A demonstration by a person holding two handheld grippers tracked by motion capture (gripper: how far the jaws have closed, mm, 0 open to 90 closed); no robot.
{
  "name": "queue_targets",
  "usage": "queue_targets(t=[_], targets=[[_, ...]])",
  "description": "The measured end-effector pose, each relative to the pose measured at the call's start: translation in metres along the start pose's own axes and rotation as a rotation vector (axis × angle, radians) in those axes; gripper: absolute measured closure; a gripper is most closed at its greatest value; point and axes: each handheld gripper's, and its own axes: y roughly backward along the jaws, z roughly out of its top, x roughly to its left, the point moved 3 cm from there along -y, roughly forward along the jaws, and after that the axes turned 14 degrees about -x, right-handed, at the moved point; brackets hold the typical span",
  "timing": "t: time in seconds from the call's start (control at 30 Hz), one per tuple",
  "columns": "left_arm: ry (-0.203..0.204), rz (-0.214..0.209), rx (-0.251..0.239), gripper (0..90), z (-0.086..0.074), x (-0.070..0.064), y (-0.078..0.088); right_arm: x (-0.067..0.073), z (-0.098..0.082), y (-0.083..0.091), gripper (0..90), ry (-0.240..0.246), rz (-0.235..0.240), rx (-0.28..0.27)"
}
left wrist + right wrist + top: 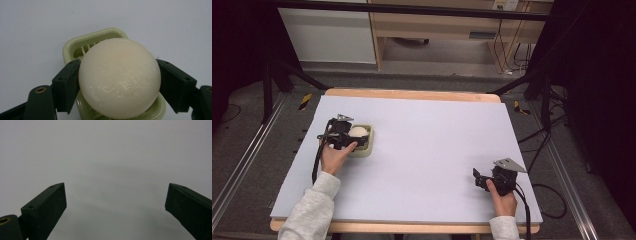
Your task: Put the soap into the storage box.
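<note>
In the high view the left gripper (343,134) sits over one pale green slatted dish (368,145) near the table's (427,145) left edge with one cream round soap (357,131) between its jaws, while the right gripper (484,181) rests well apart toward the near right corner. In the left gripper view the soap (119,78) is clamped at its widest girth by both jaws, just above the dish (75,47) beneath it; it looks hard, smooth and likely slippery, fairly light, so gripping across the middle seems safest. In the right gripper view the jaws of the right gripper (116,200) stand wide apart with nothing between them but bare table (107,150).
</note>
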Motion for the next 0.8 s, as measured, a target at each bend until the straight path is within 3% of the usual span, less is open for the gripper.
queue_targets(t=[0.8], targets=[[-0.004, -0.001, 0.023, 23.8, -0.0073, -0.0005, -0.0072, 0.0001, 0.0000, 0.0001, 4.0, 0.002, -0.001, 0.000]])
